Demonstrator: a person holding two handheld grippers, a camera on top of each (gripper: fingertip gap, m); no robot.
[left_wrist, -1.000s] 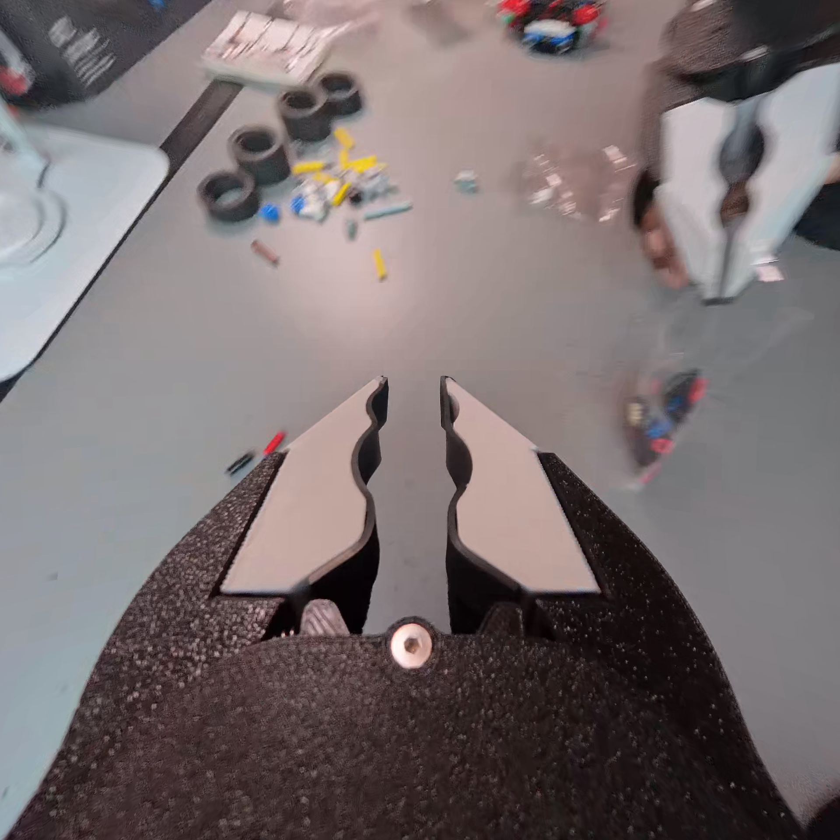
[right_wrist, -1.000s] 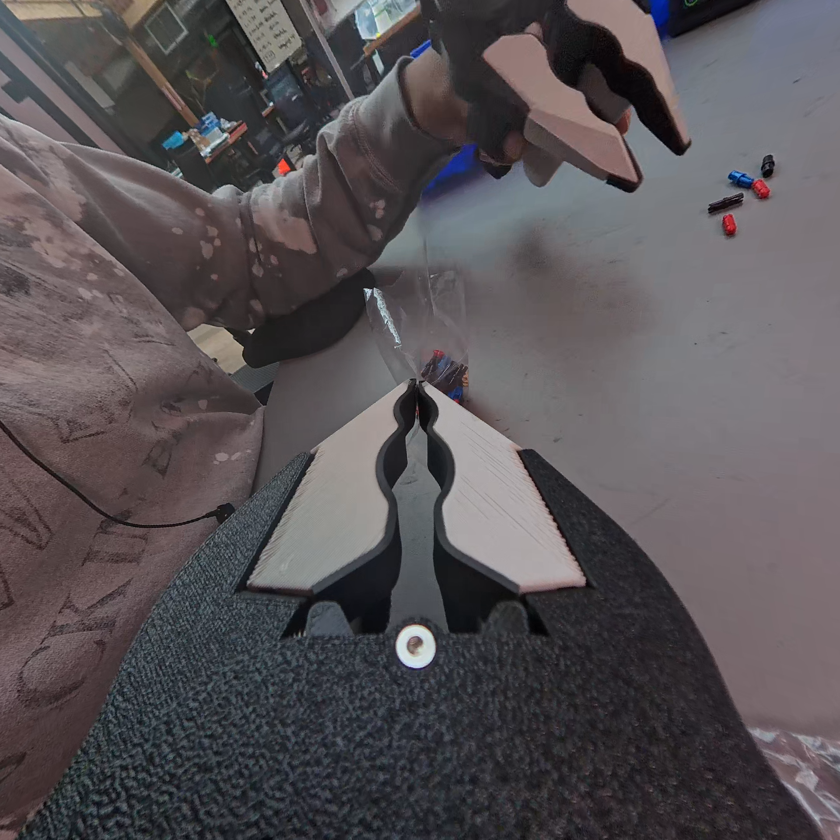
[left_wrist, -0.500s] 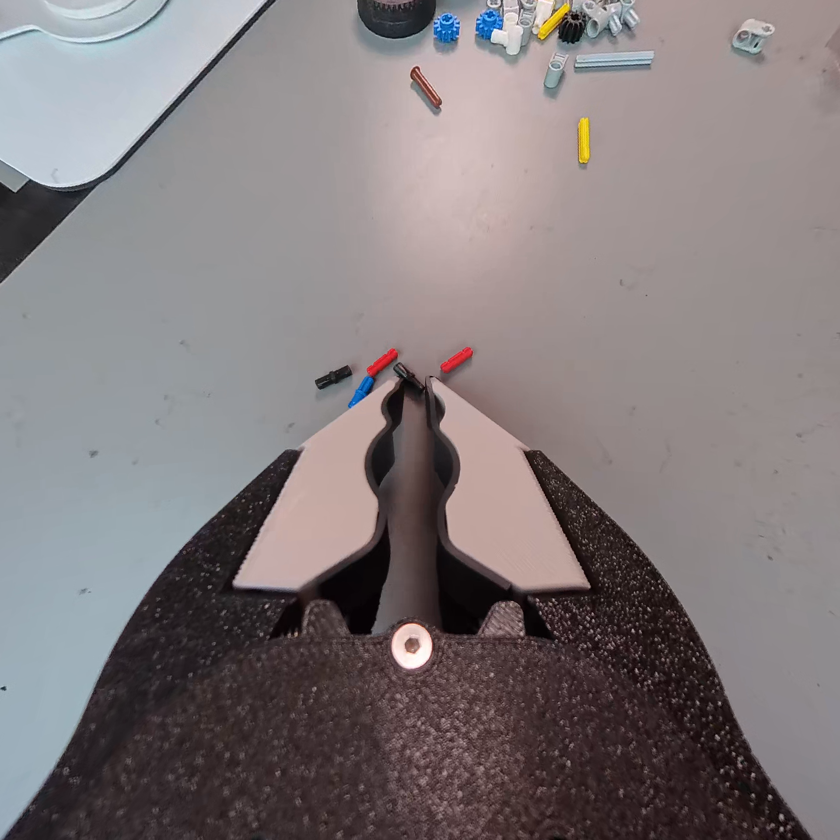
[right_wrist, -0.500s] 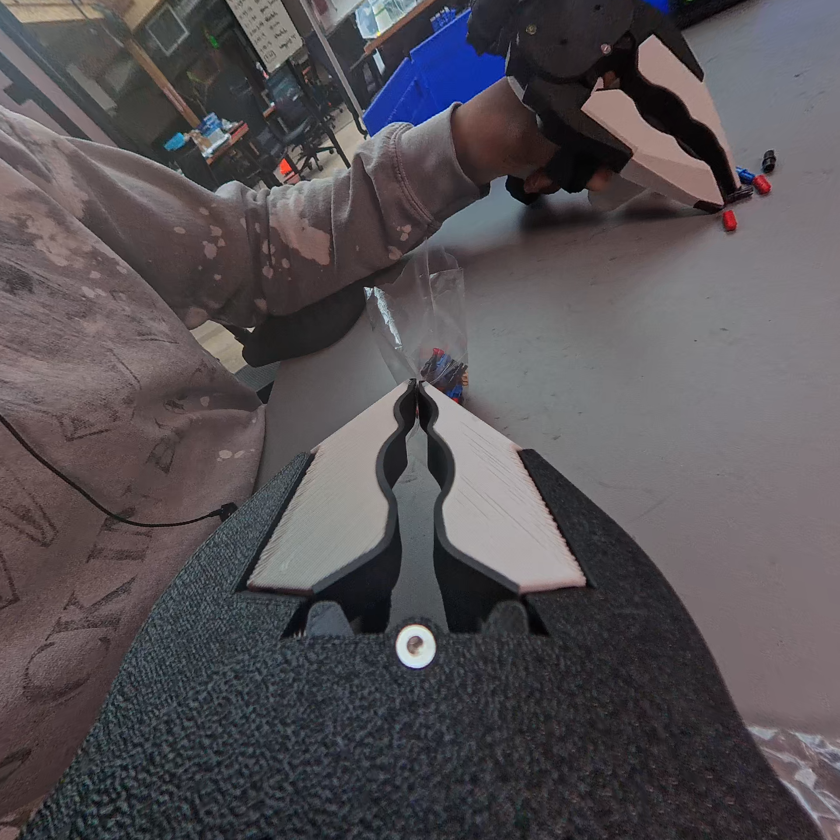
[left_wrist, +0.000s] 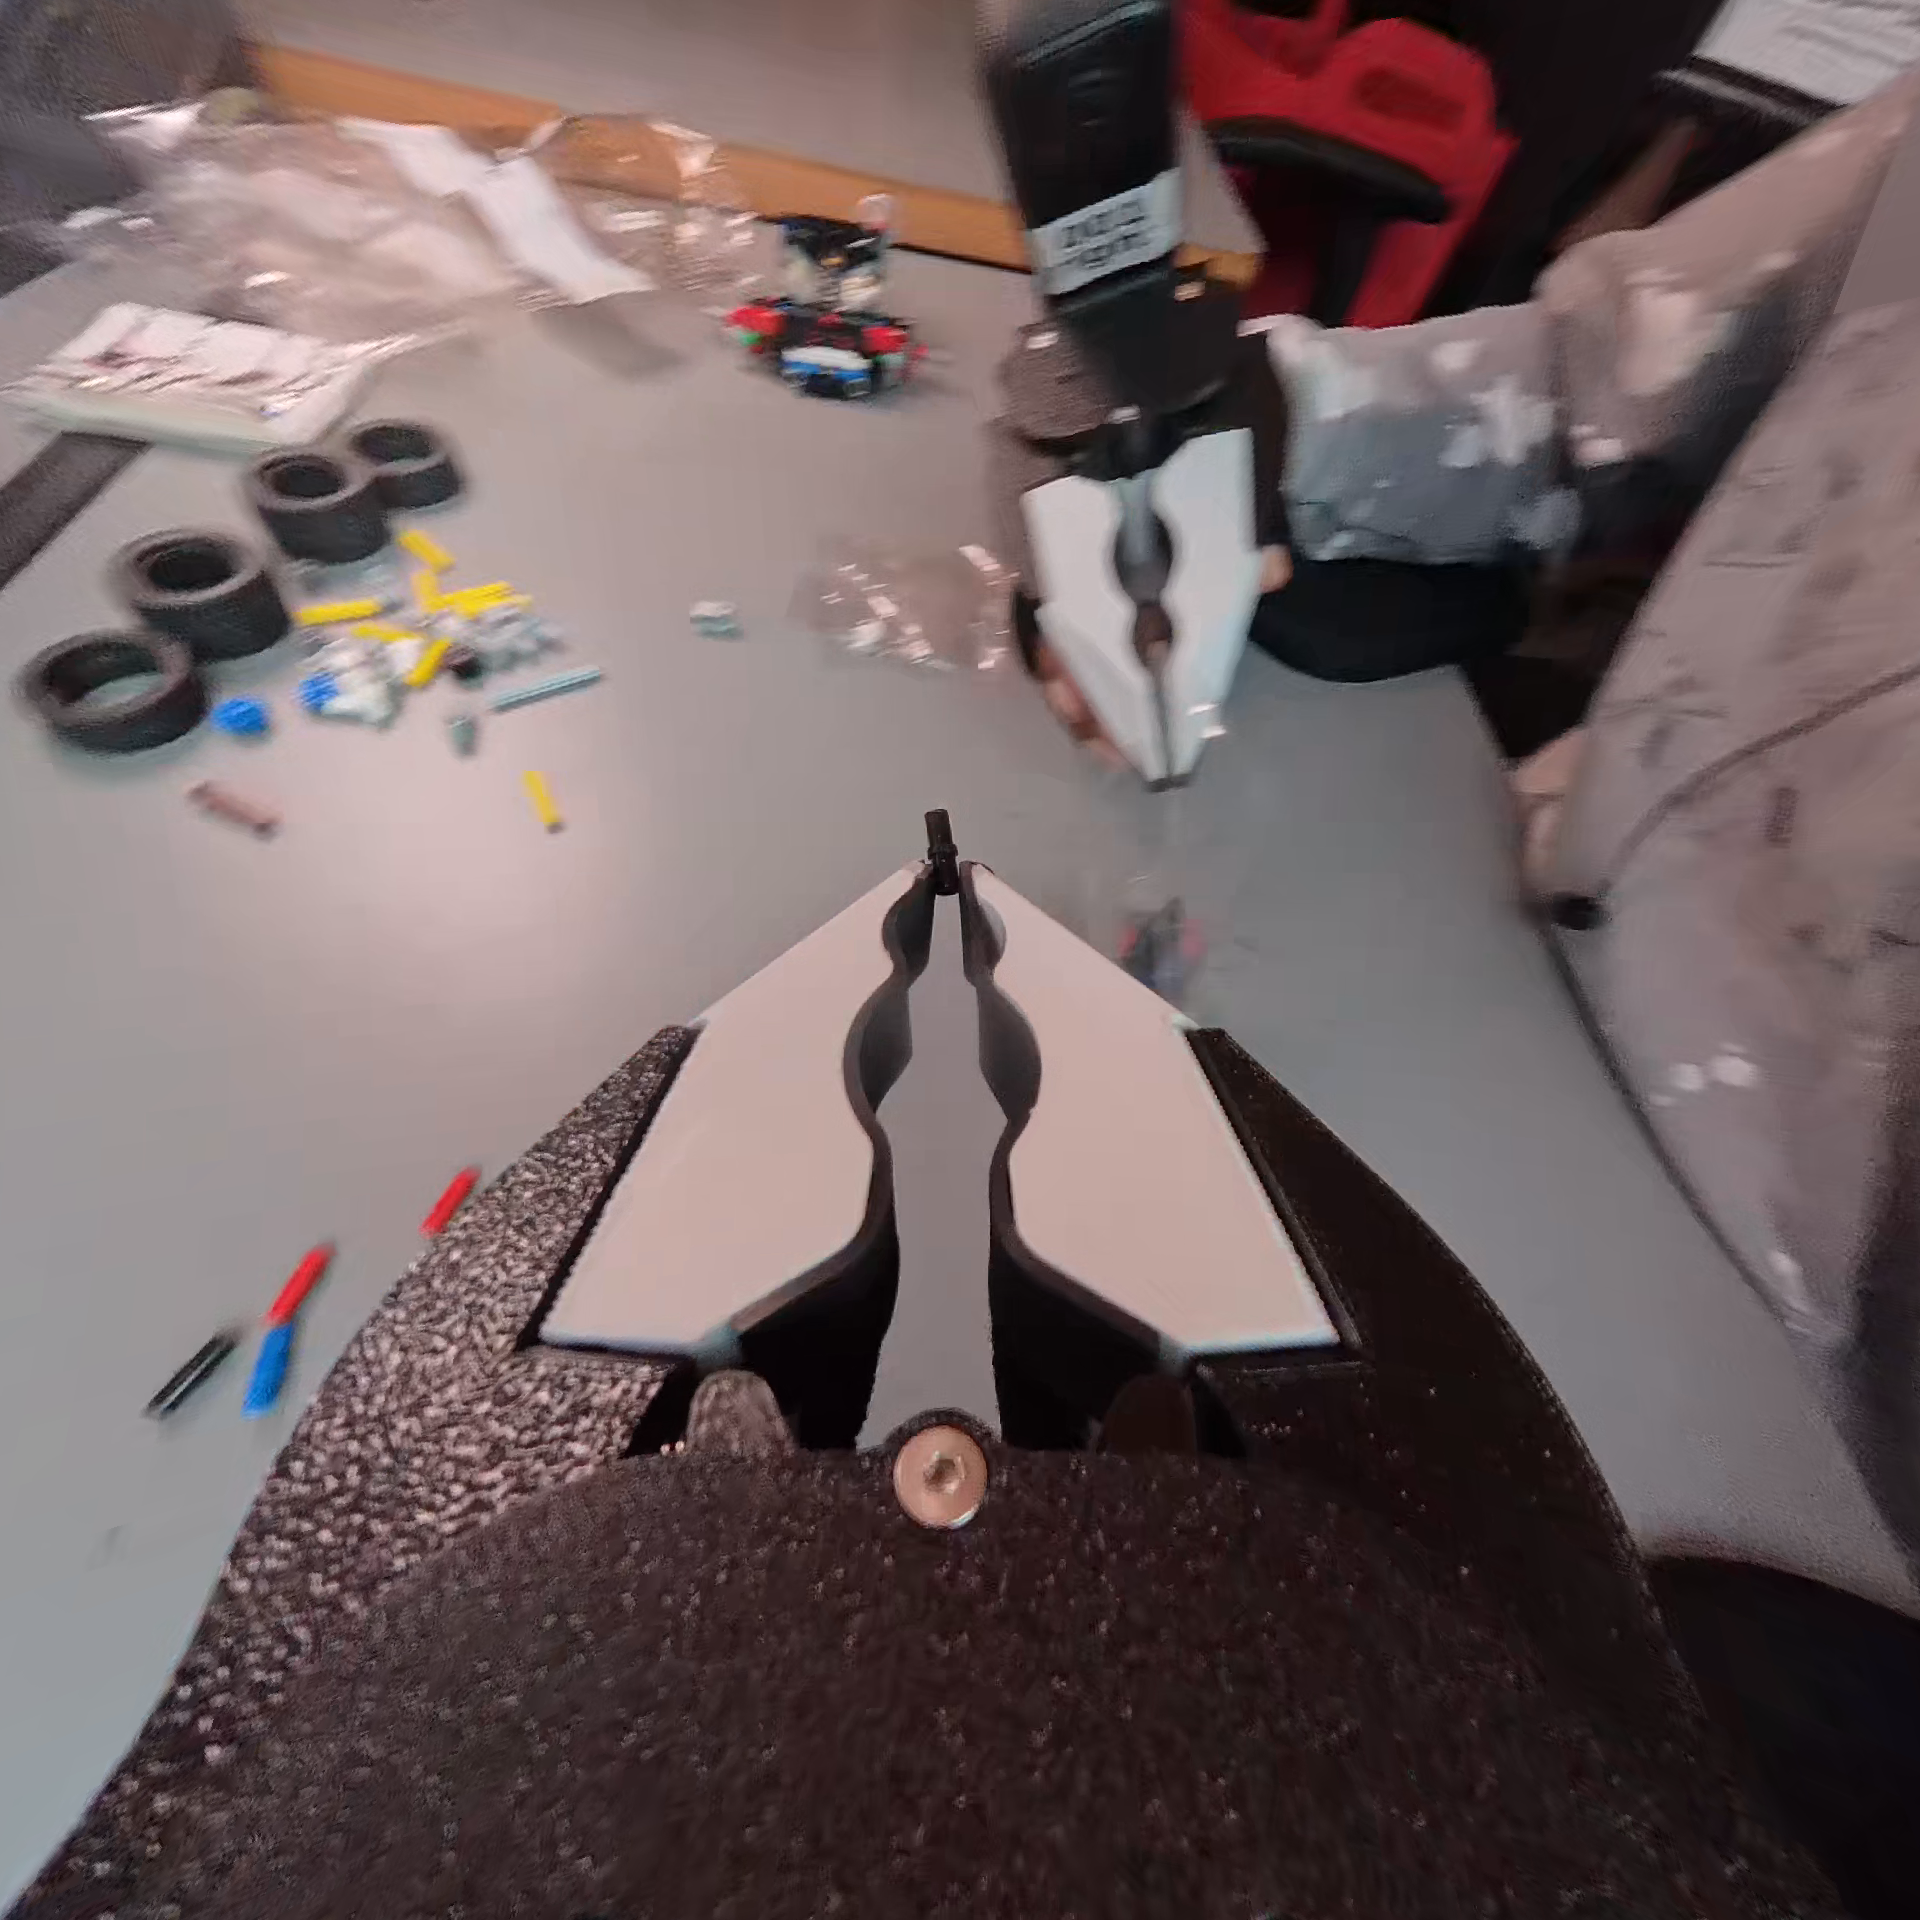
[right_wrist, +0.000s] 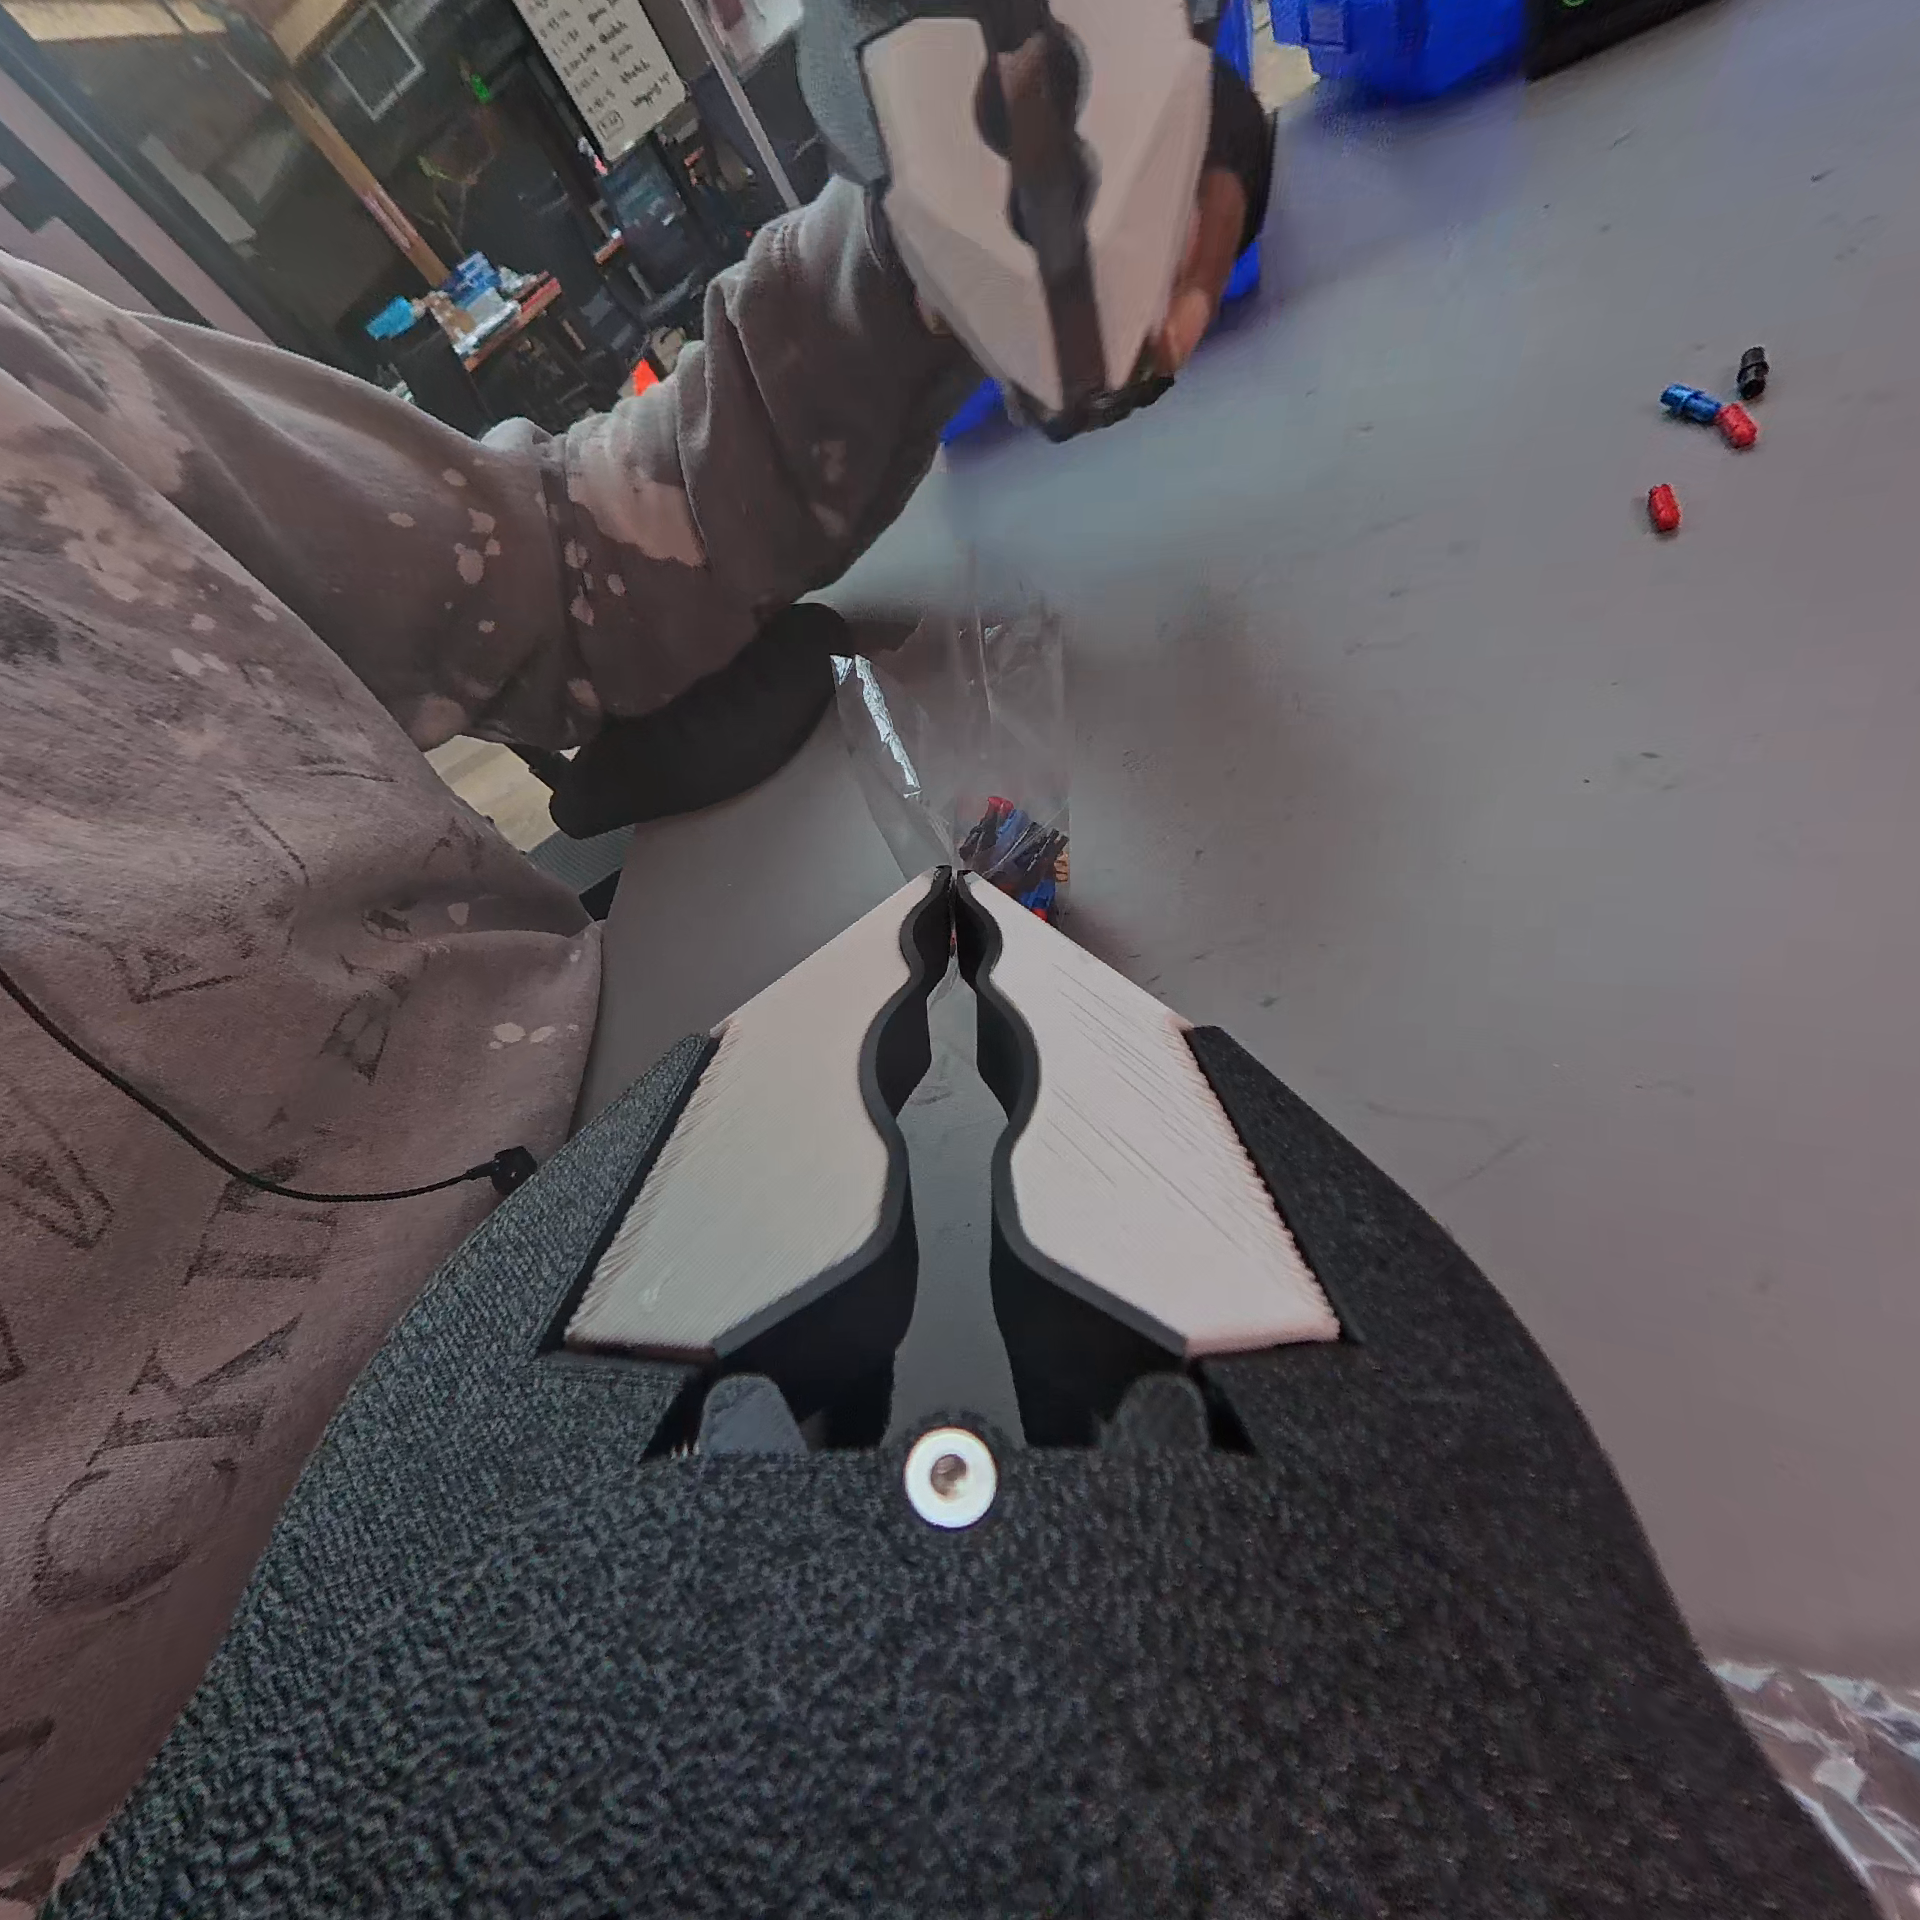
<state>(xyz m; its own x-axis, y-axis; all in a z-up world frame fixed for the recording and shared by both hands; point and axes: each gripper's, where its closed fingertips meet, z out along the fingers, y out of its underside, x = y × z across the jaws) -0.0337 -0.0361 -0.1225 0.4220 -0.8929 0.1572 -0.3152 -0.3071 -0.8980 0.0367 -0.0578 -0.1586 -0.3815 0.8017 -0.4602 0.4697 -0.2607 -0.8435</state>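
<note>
the left gripper (left_wrist: 943, 878) pinches a small black pin (left_wrist: 940, 844) at its tips, above the grey table (left_wrist: 727, 935). the right gripper (right_wrist: 954, 883) clamps a clear plastic bag (right_wrist: 987, 727) of pins resting on that table.

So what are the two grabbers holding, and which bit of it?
The left gripper pinches a small black pin by its lower end. The right gripper is shut on the edge of a clear plastic bag of small parts.

grey table (left_wrist: 312, 1039), red chair (left_wrist: 1351, 114) behind
</note>
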